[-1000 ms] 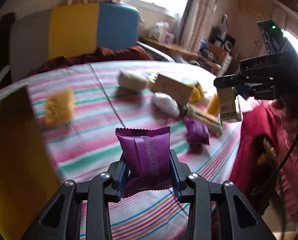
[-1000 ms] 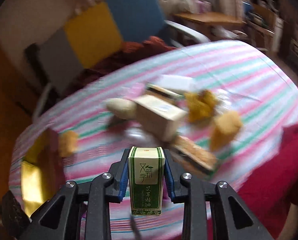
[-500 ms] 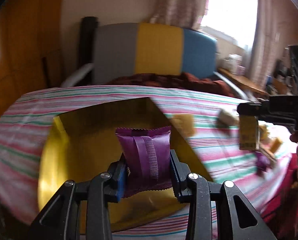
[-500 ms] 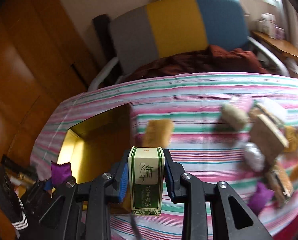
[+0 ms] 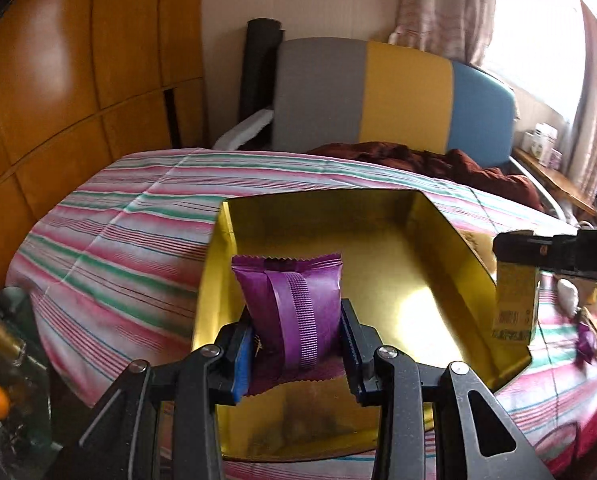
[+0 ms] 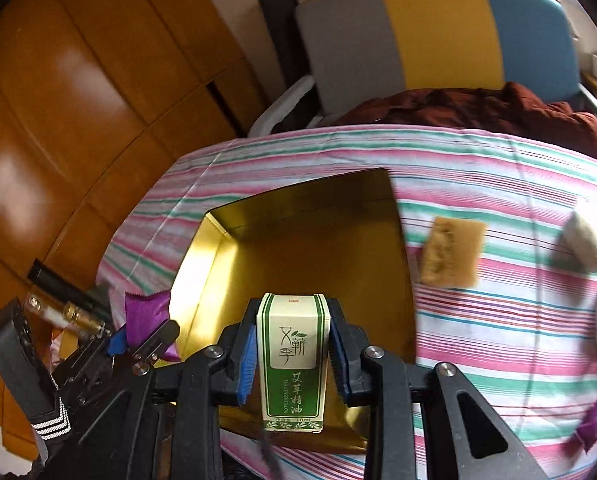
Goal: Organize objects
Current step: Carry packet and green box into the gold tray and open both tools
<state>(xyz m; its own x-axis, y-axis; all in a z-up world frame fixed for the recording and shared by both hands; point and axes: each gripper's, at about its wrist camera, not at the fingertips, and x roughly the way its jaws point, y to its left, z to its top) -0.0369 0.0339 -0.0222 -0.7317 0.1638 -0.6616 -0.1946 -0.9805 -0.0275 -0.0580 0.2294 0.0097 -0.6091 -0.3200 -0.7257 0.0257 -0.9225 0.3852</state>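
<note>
My left gripper [image 5: 296,334] is shut on a purple snack packet [image 5: 292,308], held over the near part of the open gold box [image 5: 414,216] on the striped tablecloth. My right gripper [image 6: 293,350] is shut on a small green-and-white carton [image 6: 293,364], above the same gold box [image 6: 234,232]. In the left wrist view the right gripper [image 5: 516,258] comes in from the right with the carton [image 5: 514,308] hanging over the box's right wall. The right wrist view shows the left gripper [image 6: 146,332] at lower left with the purple packet [image 6: 144,312].
Loose snacks lie on the cloth right of the box: a tan packet [image 6: 452,252], a pale one [image 6: 586,236], a purple one [image 6: 596,420]. A grey, yellow and blue chair [image 5: 394,92] stands behind the table. A wooden cabinet [image 5: 78,80] fills the left; bottles [image 6: 74,312] stand beside the table.
Both grippers swung left from the pile of snacks to over the gold box, each keeping its load. The box now fills the middle of both views.
</note>
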